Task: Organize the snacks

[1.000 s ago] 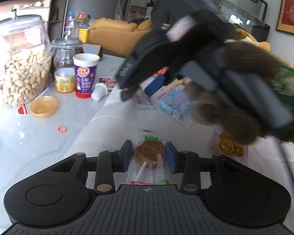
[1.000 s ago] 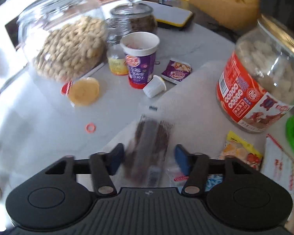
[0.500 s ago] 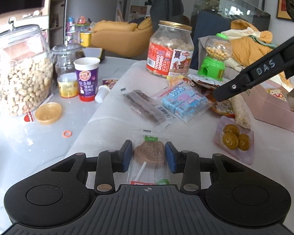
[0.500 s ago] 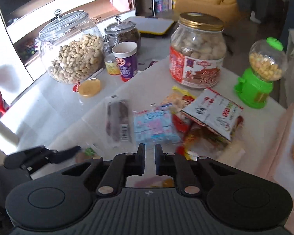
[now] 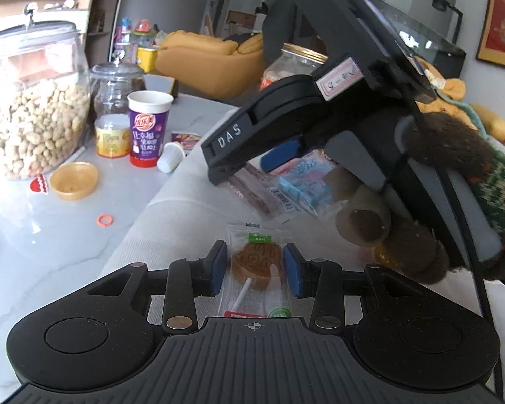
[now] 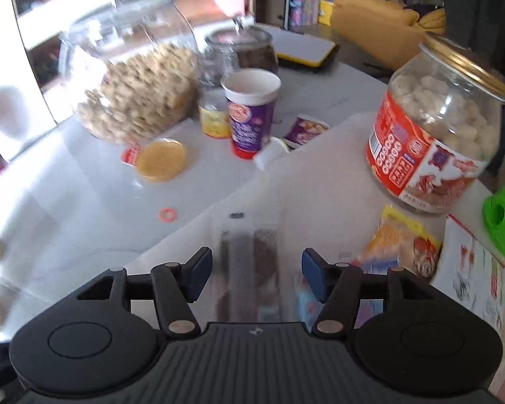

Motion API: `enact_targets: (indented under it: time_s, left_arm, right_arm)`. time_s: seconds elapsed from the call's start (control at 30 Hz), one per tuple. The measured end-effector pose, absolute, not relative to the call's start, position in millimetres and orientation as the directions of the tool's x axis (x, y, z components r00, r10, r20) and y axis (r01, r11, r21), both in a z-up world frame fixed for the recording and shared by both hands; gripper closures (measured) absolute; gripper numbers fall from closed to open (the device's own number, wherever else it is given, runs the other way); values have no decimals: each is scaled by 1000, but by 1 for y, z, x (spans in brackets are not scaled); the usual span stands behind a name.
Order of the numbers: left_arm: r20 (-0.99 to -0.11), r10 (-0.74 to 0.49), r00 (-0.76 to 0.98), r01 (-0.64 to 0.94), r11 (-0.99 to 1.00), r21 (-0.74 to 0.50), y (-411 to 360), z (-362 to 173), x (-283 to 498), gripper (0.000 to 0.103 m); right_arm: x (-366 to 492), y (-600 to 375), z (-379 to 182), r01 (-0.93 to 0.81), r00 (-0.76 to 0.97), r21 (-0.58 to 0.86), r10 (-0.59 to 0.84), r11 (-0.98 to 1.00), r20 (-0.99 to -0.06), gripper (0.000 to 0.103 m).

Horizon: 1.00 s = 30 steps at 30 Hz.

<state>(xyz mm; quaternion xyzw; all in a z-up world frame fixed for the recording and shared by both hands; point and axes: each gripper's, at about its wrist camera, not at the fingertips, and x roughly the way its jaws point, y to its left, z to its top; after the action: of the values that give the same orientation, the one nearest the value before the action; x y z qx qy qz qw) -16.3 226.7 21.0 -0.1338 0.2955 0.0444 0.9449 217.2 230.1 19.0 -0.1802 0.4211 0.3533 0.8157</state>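
A wrapped brown lollipop point(image 5: 256, 264) lies on the white cloth point(image 5: 171, 222), and my left gripper point(image 5: 255, 269) is shut on it, blue pads against both sides of the wrapper. My right gripper point(image 6: 256, 264) hangs over a long clear packet of two dark bars point(image 6: 249, 279). Its jaws are opening and stand wide on either side of the packet, pads clear of it. In the left wrist view the right gripper point(image 5: 252, 168) fills the upper right, held by a hand in a brown fuzzy glove point(image 5: 417, 256), above that dark packet point(image 5: 256, 195) and a blue candy pack point(image 5: 303, 181).
On the grey table stand a big peanut jar point(image 5: 27, 128), a smaller glass jar point(image 5: 118, 91), a purple cup point(image 5: 148, 128), a yellow lid point(image 5: 74, 180) and an orange ring point(image 5: 104, 219). A red-labelled jar point(image 6: 434, 134), a green dispenser point(image 6: 503, 215) and snack packets point(image 6: 400, 242) sit right.
Half a second ago my right gripper was pulled back to the right with its jaws shut. It has come back over the dark packet with its jaws apart. The left gripper has not moved.
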Motion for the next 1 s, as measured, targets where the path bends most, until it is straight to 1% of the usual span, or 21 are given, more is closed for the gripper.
enact_targets:
  time_s: [0.03,0.07,0.1,0.2,0.3,0.33,0.43,0.47,0.53,0.57,0.6,0.7,0.8,0.87,0.93,1.0]
  left_arm:
    - [-570,3,822,-163,959,-231,227,21,-16,61]
    - [-568,0,823,-163,958,-236,228,21,-17,61]
    - [-568,-1,823,-164,957,-238,228,21,-17,61]
    - [-569,3,822,-165,958,-233,226,21,-16,61]
    - [-571,-1,821,-157,961,-229,225,22,-16,62]
    - [-569,-17,822,-145,960,-238,224,23,-16,62]
    - [-552,-139,823,-61,943,-328,215,27,-14,62]
    - [-544,-169,822,-24,944,-330,204,30,-14,62]
    - [-538,-206,818,52,957,-286,177,40,-11,62]
    - [-532,-231,815,93,957,-274,164,44,-8,62]
    - [-524,-262,810,138,955,-264,149,50,-4,62]
    - [-500,-294,814,205,952,-227,117,67,6,62]
    - [-485,-308,819,232,949,-211,94,82,23,62]
    - [-470,-297,831,206,950,-235,91,92,35,62]
    - [-451,-251,857,149,956,-251,94,99,47,62]
    - [-445,-187,876,83,967,-242,101,103,52,62]
  right_arm:
    - [220,232,17,-727,388,13,426,686,-818,46]
    - [221,232,18,-731,368,29,430,682,-824,57]
    - [218,229,19,-742,345,48,442,668,-828,63]
    - [203,205,24,-748,281,111,463,655,-840,65]
    - [191,163,29,-714,283,145,472,685,-835,66]
    - [186,144,33,-693,286,169,482,700,-828,66]
    - [174,92,50,-644,324,211,512,736,-796,66]
    - [169,73,57,-629,346,219,521,746,-780,66]
    - [161,35,70,-597,385,245,541,764,-748,66]
    - [156,15,76,-574,414,250,539,780,-734,78]
    - [151,-2,82,-549,447,235,520,802,-728,81]
    - [140,-53,94,-482,533,219,482,848,-695,82]
    - [129,-102,95,-431,579,212,449,877,-680,82]
    - [123,-123,86,-398,613,171,400,901,-681,81]
    - [117,-133,72,-385,620,150,375,911,-689,81]
    - [113,-130,57,-399,598,163,391,902,-700,75]
